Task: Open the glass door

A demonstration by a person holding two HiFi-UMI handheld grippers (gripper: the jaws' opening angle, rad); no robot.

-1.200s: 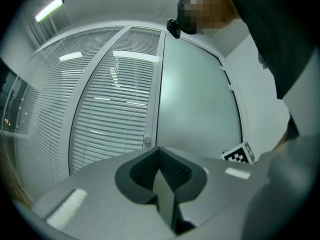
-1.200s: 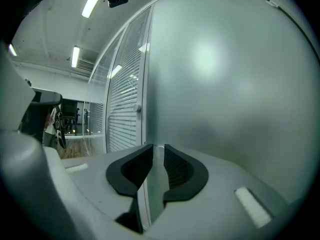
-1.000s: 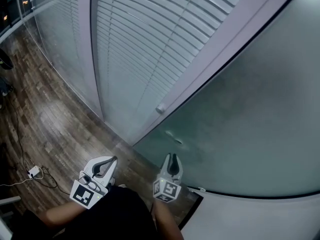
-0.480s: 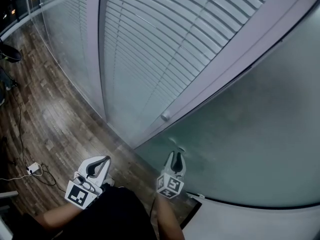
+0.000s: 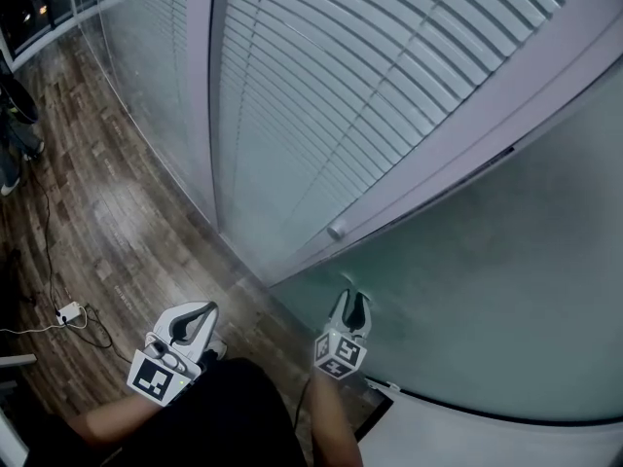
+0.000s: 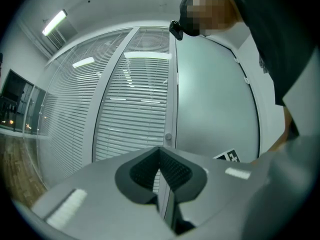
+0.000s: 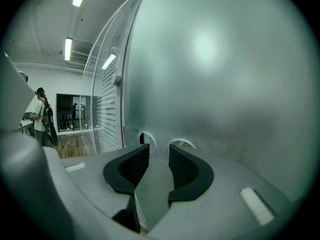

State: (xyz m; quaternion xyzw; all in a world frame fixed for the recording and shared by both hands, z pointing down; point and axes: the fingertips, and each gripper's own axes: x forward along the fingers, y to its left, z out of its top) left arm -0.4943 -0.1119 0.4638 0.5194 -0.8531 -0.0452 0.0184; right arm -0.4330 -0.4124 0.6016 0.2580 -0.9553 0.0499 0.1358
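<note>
**Glass door**: frosted pane filling the head view from 2 to 5 o'clock. It stands against a pale frame post that runs diagonally from the top right. A small round knob sits on the post near the middle of the view. In the right gripper view the pane fills almost everything from 12 to 5 o'clock. Two small arched marks show on it just beyond the jaw tips; what they are cannot be told.

**Right hand-held gripper**: at 6 o'clock in the head view, tips just beside the lower part of the door. Its jaws stand apart and are opening. Nothing lies between the pads; only the frosted surface shows through the gap.

**Left hand-held gripper**: at 7 o'clock in the head view, over the floor and well apart from the door. Its jaws are together at the tips with nothing between them.

**Slatted blinds**: behind the glass partition, 11 to 1 o'clock.

**Wooden floor**: dark planks, 8 to 10 o'clock, carrying a thin cable and a white plug.

**Person**: standing far off at 9 o'clock in the right gripper view.
</note>
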